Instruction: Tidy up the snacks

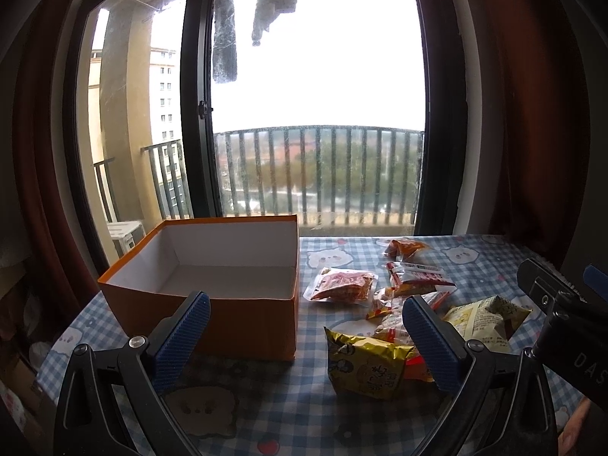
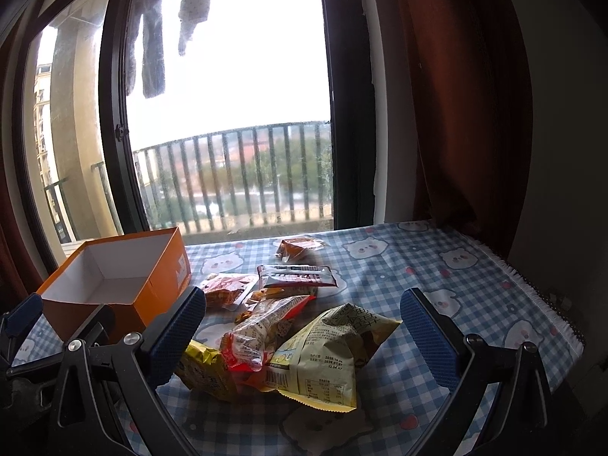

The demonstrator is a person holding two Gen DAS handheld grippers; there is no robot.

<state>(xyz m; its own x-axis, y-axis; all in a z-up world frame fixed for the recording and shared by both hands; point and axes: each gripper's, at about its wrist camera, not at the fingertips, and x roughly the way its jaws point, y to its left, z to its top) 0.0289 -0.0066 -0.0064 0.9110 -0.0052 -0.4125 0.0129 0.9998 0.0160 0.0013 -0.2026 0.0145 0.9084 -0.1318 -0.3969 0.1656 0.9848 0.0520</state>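
An open orange box (image 1: 212,319) with a white, empty inside stands on the left of the table; it also shows in the right wrist view (image 2: 152,288). A pile of snack packets lies to its right: a yellow bag (image 1: 364,368), a pale yellow bag (image 2: 326,361), a clear red packet (image 2: 262,334), a red meat packet (image 1: 342,285), a dark red-and-white packet (image 2: 296,275) and an orange packet (image 2: 300,247). My left gripper (image 1: 304,334) is open above the table, between the box and the pile. My right gripper (image 2: 304,326) is open, its jaws on either side of the pile.
The table carries a blue checked cloth with bear prints (image 2: 437,266). Its right edge (image 2: 551,304) has a white fringe. A window with a balcony railing (image 1: 319,174) is behind. Dark red curtains (image 2: 456,95) hang at the right.
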